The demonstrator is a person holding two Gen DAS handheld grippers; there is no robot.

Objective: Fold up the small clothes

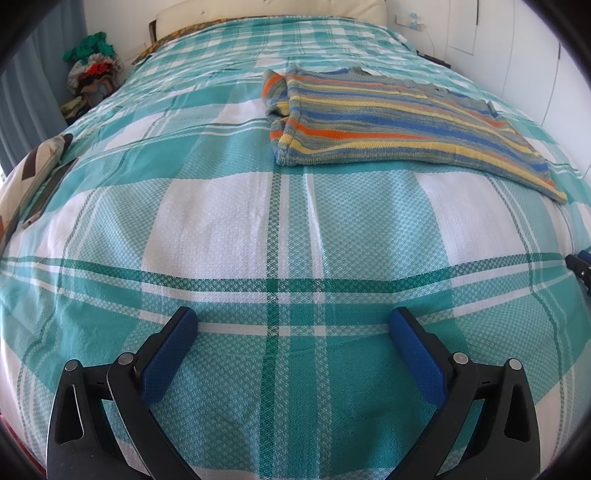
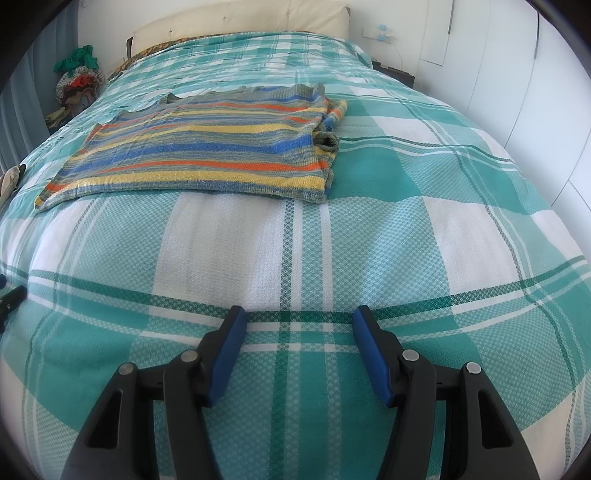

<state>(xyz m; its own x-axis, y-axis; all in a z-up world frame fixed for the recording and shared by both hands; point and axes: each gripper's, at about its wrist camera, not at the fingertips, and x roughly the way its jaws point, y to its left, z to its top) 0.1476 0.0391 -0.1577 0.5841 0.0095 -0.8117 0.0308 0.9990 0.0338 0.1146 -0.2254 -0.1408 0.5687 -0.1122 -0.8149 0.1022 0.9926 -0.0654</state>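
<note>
A striped knit sweater [image 1: 388, 122] in blue, yellow, orange and grey lies flat on the teal and white plaid bedspread [image 1: 229, 221], one sleeve folded in at its side. In the right wrist view the sweater [image 2: 207, 147] lies ahead and to the left. My left gripper [image 1: 293, 321] is open and empty, low over the bedspread, well short of the sweater. My right gripper [image 2: 297, 319] is open and empty, also near the bed's front part. The tip of the other gripper shows at the right edge of the left wrist view [image 1: 580, 267].
A pile of clothes [image 1: 92, 70] sits at the far left beside the bed. A patterned cushion [image 1: 33, 173] lies at the bed's left edge. A cream headboard [image 2: 240, 22] and white cupboard doors [image 2: 517, 74] stand behind and to the right.
</note>
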